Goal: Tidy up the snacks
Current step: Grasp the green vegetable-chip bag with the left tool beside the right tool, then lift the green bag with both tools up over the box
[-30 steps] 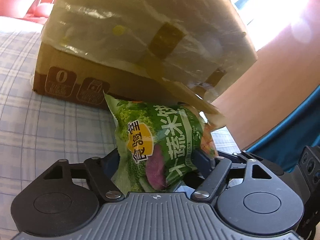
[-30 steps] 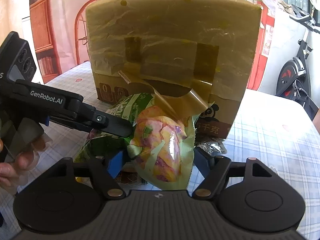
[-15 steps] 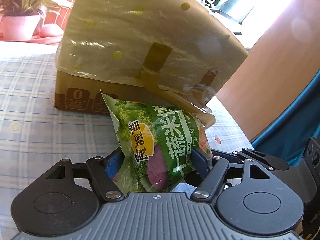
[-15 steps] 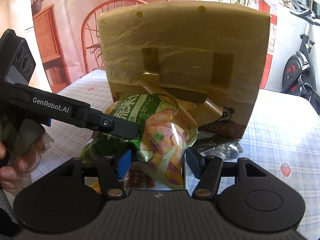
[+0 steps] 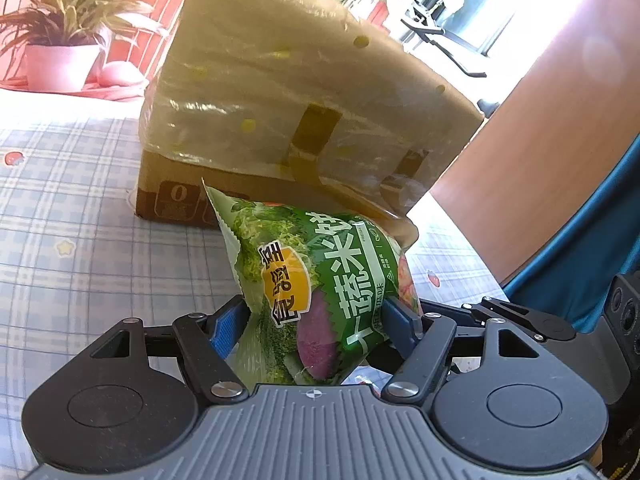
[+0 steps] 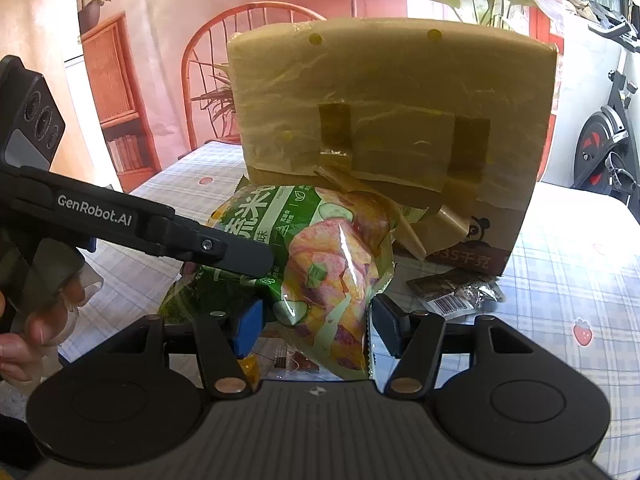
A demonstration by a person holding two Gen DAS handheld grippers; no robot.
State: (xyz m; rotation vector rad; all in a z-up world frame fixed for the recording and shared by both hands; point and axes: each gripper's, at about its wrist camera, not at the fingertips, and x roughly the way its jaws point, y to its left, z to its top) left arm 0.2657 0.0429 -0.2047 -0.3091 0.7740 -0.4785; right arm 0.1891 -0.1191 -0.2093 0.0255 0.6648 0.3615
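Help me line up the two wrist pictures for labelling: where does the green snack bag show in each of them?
Left wrist view: the green snack bag stands at lower centre between the fingers of the left hand-held gripper, printed green side facing the camera.
Right wrist view: the same bag sits at centre, above the right hand-held gripper, its clear window side showing.
Shared landmark: the taped cardboard box just behind the bag.

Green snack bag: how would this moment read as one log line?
left gripper: shut on green foil snack bag | right gripper: shut on same bag | tape-wrapped cardboard box: behind | checked tablecloth: below
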